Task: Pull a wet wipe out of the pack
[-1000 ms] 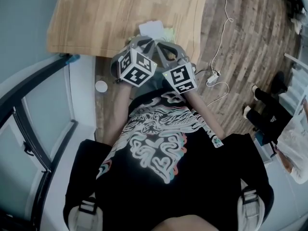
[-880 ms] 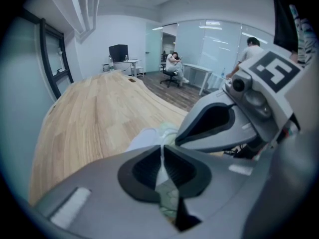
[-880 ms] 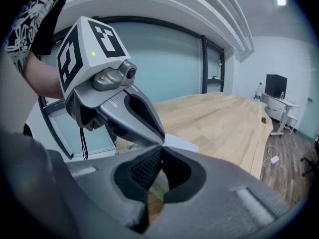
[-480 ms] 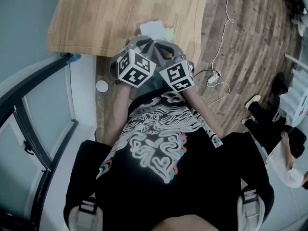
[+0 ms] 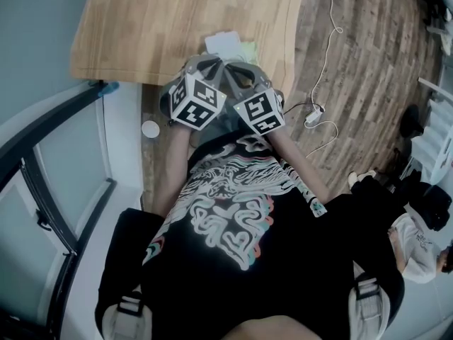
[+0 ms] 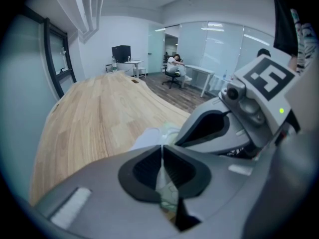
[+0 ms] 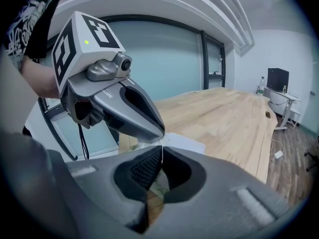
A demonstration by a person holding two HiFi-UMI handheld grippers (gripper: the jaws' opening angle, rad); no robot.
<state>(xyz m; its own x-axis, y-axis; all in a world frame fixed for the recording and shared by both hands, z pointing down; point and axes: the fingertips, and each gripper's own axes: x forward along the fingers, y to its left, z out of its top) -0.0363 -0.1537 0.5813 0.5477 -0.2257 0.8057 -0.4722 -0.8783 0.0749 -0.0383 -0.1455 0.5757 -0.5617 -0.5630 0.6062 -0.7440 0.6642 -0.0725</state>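
- Step in hand: the first grab. Both grippers are bunched low over the flat, soft pack of wet wipes, white with pale green print (image 5: pixel 228 43). No wipe drawn out that I can see.
- The pack lies on the pale wooden table (image 5: pixel 163 27) near its front edge, partly hidden under the two sets of tips.
- Left gripper (image 6: pixel 162 147): the jaws have just been closing and the tips are now pressed together. White-and-green pack surface shows through the gap behind them. Whether a thin edge is nipped, I cannot tell.
- Right gripper (image 7: pixel 162 151): tips likewise together, pack beneath, nothing plainly caught.
- Next, by my reckoning: one gripper pins the pack while the other draws a pinched sheet slowly upward.
- The pack looks limp and thin-skinned, so it will likely ride up with the wipe.
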